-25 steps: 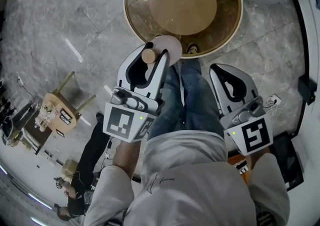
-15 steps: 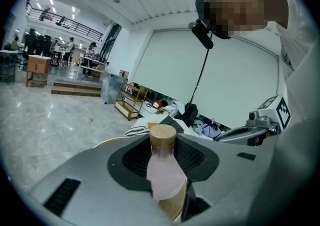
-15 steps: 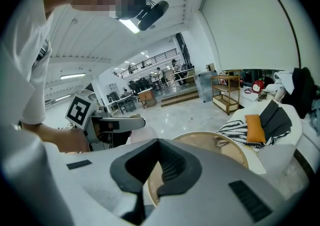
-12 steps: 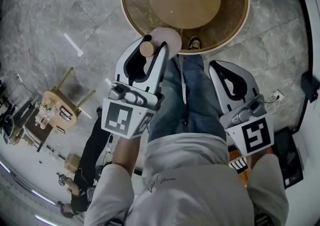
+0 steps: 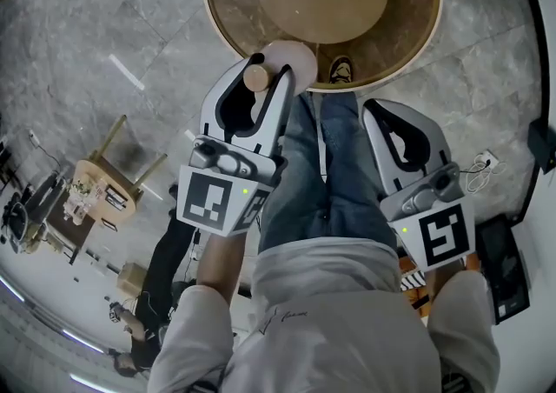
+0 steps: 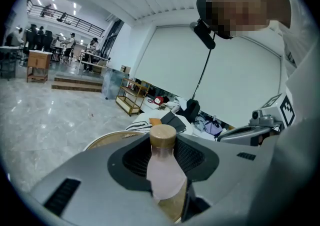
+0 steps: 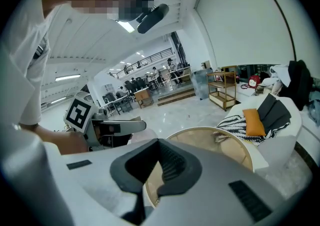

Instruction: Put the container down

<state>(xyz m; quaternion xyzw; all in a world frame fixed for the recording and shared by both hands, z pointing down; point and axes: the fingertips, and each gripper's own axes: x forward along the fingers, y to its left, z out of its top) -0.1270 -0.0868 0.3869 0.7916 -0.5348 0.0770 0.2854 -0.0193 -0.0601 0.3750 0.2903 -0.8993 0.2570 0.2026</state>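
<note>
The pale pink bottle-shaped container point(image 6: 164, 172) with a round tan wooden cap was off the ground, clamped between the jaws of the left hand-held gripper point(image 5: 271, 69). The pads pressed on its body from both sides and the cap stood up above them. In the head view it hung just at the near edge of the round glass-topped table point(image 5: 400, 26) with a gold rim, above the grey marble floor point(image 5: 104, 17). Whether its base was over the rim or just outside it could not be told. Nothing showed on the part of the table top that was in view.

The right hand-held gripper point(image 5: 382, 111) was held lower and to the right, well apart from the container. Its jaws were closed tip to tip with nothing between them.

Between the two tools were the person's legs in blue jeans point(image 5: 334, 165), with one shoe point(image 5: 340, 69) touching the table's rim in the picture. Each tool carried a white cube with black square markers point(image 5: 217, 204) near the wrist. A small wooden chair point(image 5: 104, 187) stood far off to the left on the floor. In the right gripper view a white sofa point(image 7: 280, 135) with an orange cushion lay beyond the table.
</note>
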